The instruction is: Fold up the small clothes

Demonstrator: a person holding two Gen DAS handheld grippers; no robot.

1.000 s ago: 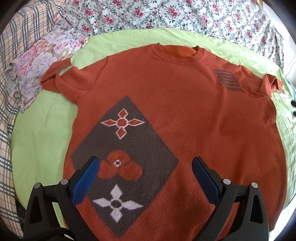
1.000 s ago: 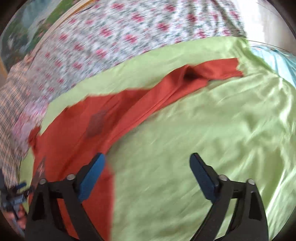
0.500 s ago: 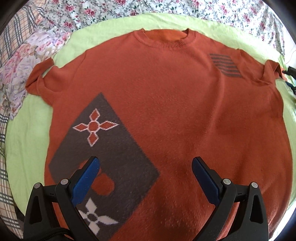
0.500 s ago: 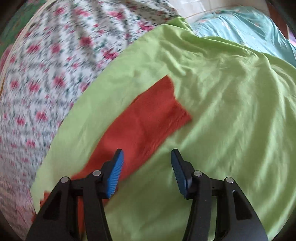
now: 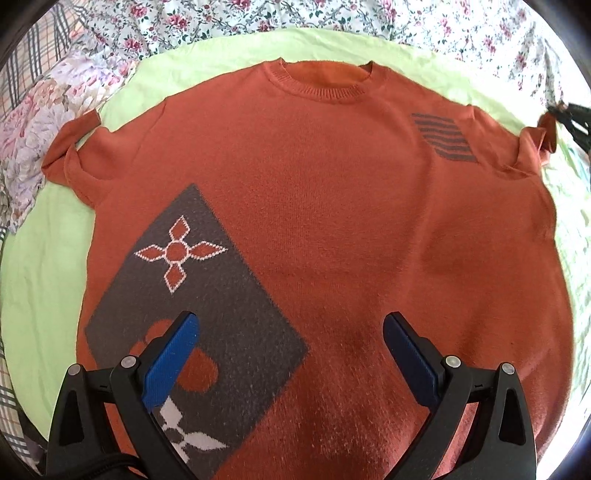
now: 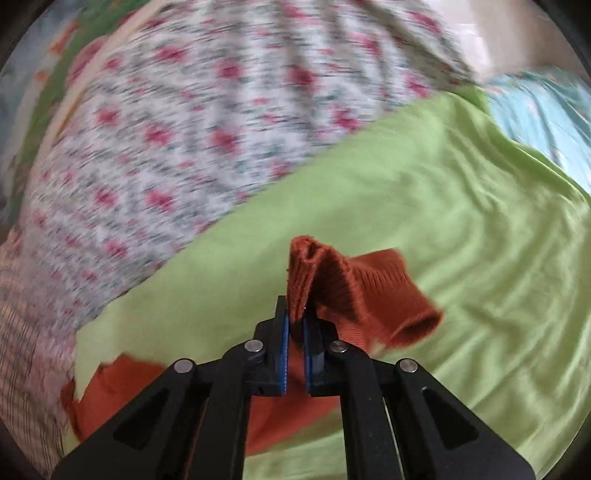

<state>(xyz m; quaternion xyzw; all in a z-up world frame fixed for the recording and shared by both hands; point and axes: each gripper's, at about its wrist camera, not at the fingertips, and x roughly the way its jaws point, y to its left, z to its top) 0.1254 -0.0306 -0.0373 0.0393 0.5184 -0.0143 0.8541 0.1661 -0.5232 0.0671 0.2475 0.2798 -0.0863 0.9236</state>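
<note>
Your orange sweater lies flat, front up, on the light green sheet, with its neckline toward the flowered bedding at the far side. A grey diamond patch with flower shapes sits on the lower part of its front, on the left in the left wrist view, and a small block of grey stripes sits near the shoulder on the right.

Your left gripper hangs over the lower front of the sweater with its blue pads spread wide; nothing is between them.

Your right gripper is pressed together on the cuff end of the sleeve, pinching a fold of the ribbed knit so that the cuff stands up off the green sheet. In the left wrist view you can see that gripper as a dark shape at the right sleeve's tip. The background of the right wrist view is blurred.
</note>
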